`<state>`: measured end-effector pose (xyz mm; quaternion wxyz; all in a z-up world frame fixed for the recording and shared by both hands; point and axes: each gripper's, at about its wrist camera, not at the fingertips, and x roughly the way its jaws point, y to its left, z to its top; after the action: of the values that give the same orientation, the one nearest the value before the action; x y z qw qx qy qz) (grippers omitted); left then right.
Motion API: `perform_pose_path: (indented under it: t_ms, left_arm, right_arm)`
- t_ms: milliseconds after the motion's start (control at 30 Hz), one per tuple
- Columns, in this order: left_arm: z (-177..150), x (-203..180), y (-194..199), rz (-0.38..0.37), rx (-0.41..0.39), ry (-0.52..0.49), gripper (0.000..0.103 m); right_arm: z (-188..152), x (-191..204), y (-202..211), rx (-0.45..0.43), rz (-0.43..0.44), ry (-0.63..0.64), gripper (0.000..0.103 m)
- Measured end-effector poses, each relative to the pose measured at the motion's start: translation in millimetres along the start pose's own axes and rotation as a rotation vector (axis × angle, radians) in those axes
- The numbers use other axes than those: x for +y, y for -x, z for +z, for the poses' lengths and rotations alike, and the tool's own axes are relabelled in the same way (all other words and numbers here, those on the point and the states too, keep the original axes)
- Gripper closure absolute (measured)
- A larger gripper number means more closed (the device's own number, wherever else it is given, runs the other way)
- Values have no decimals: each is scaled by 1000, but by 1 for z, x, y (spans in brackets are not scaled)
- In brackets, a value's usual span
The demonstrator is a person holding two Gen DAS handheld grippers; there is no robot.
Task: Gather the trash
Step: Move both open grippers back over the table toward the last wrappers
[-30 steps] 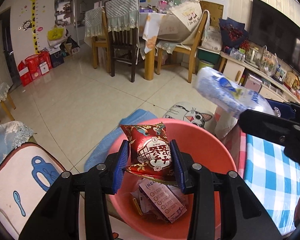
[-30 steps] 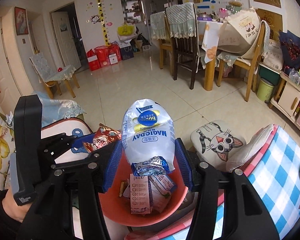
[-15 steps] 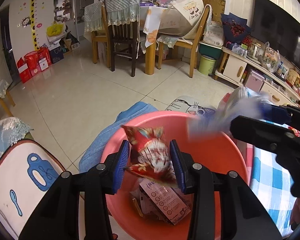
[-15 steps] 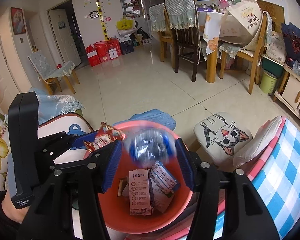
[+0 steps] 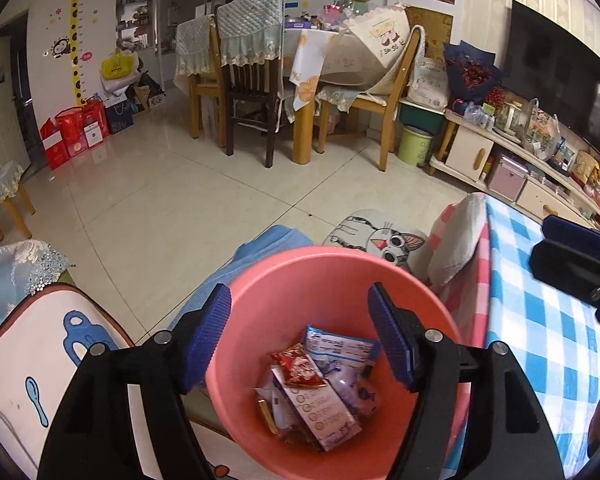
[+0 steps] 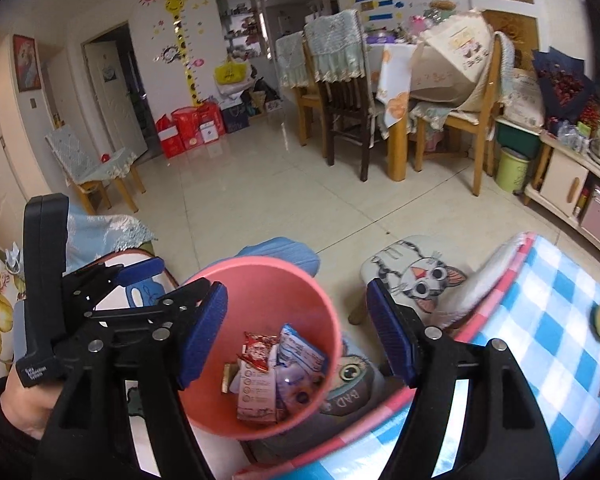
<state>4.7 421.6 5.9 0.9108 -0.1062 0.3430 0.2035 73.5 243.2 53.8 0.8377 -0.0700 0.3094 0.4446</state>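
Round pink plastic bucket [image 5: 260, 280] holds the trash: red snack packet [image 5: 299, 369], blue-white wrapper [image 5: 340, 350], pale printed sachet [image 5: 324, 412]. Left gripper [image 5: 300, 336] and right gripper [image 6: 296, 334] hang spread and empty over it. Right of the bucket, cat-face cushion [image 6: 416, 276], then blue checked tabletop [image 6: 548, 320].

Left gripper [image 5: 300, 332]: jaws spread wide, nothing between the blue pads [image 5: 206, 336], pointing forward and down. Right gripper [image 6: 296, 334]: jaws likewise wide apart and empty, angled downward. Left hand [image 6: 22, 402] wrapped around the left gripper's handle, low at the frame's left.
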Motion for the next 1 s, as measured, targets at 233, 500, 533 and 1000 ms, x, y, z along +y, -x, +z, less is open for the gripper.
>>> perform_pose_path:
  t_ms: [233,500,533,1000]
  left_arm:
    - [2,-45,27,-47,-27,-74,32]
    - [6,-125,54,-121,-66,-172,32]
    - [6,-139,56,-131,-72,-186,32]
    - [-18,-316,54,-300,-51,-337,32]
  right_arm:
    - [-15,-52,65,-47,-102,-43,26]
    - [-48,-125,154,-119,-236,-125,25]
    - [-53,-137,168,-132,-257,-141,25]
    - [-145,-262,294,-193,-490,-324,23]
